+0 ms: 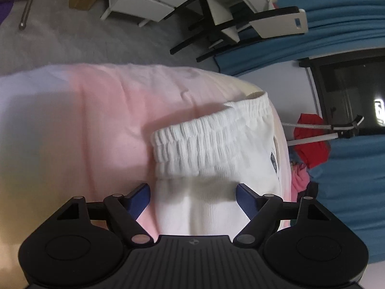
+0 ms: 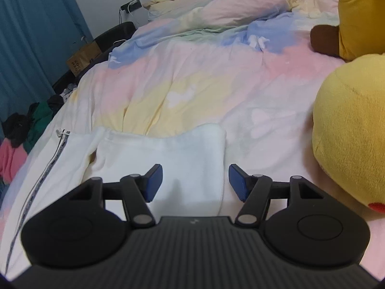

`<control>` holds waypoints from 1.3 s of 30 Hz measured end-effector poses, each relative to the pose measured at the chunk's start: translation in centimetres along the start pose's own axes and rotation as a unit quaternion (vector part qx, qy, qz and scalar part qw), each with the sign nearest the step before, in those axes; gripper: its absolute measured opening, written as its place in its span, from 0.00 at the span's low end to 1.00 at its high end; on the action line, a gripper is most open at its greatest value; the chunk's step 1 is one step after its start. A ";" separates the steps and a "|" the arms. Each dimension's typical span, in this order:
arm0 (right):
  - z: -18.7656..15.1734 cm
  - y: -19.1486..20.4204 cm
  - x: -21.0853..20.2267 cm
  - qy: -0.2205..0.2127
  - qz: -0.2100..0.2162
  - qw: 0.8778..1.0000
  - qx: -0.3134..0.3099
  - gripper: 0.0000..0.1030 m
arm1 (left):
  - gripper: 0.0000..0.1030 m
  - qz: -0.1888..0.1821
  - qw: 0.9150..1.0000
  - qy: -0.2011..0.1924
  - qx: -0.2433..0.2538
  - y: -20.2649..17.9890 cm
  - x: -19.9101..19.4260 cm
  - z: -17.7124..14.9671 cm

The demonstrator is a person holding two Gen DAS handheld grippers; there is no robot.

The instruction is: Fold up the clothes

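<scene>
Fingers of the left gripper point(image 1: 193, 198) and right gripper point(image 2: 195, 181) stand spread, empty, over the white trousers point(image 1: 216, 144) lying on the bed point(image 2: 192, 84) (waistband by the left, leg end by the right).

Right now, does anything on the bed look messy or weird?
Mostly no. The white pants lie on the pastel duvet with both claws, left and right, open above them. One layer sits askew, leaving a gap. The duvet is rumpled near the headboard.
</scene>
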State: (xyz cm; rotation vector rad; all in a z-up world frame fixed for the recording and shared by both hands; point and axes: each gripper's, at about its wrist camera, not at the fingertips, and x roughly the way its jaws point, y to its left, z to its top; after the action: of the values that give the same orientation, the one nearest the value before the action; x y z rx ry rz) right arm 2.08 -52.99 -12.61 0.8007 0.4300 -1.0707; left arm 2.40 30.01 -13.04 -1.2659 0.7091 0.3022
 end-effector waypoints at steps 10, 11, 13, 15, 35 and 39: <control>0.2 -3.7 1.4 0.035 0.037 0.991 0.120 0.62 | 0.20 0.022 0.996 -0.042 0.080 -2.7 1.1 -2.4; 0.2 -4.3 1.5 0.038 0.044 0.989 0.134 0.63 | 0.17 0.018 0.996 -0.046 0.079 -2.6 0.7 -2.4; 0.2 -5.7 1.9 0.051 0.076 0.983 0.159 0.63 | 0.08 -0.007 0.996 -0.051 0.066 -2.3 -0.4 -2.0; 0.3 -7.0 2.5 0.076 0.111 0.975 0.177 0.63 | 0.07 -0.038 0.996 -0.050 0.062 -2.0 -2.2 -1.8; 4.0 -2.8 7.3 0.068 0.135 0.988 0.008 0.05 | 0.06 -0.032 0.996 -0.052 0.059 -0.4 -4.4 -1.6; 7.2 -2.0 4.8 0.037 0.165 0.985 0.017 0.05 | 0.05 -0.060 0.993 -0.064 0.075 -1.5 -6.3 -2.0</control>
State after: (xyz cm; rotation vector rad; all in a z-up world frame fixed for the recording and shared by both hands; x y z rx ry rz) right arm 1.94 -61.87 -11.83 0.9096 0.3283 -0.7436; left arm -2.11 28.81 -8.18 -1.1293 0.5335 0.2251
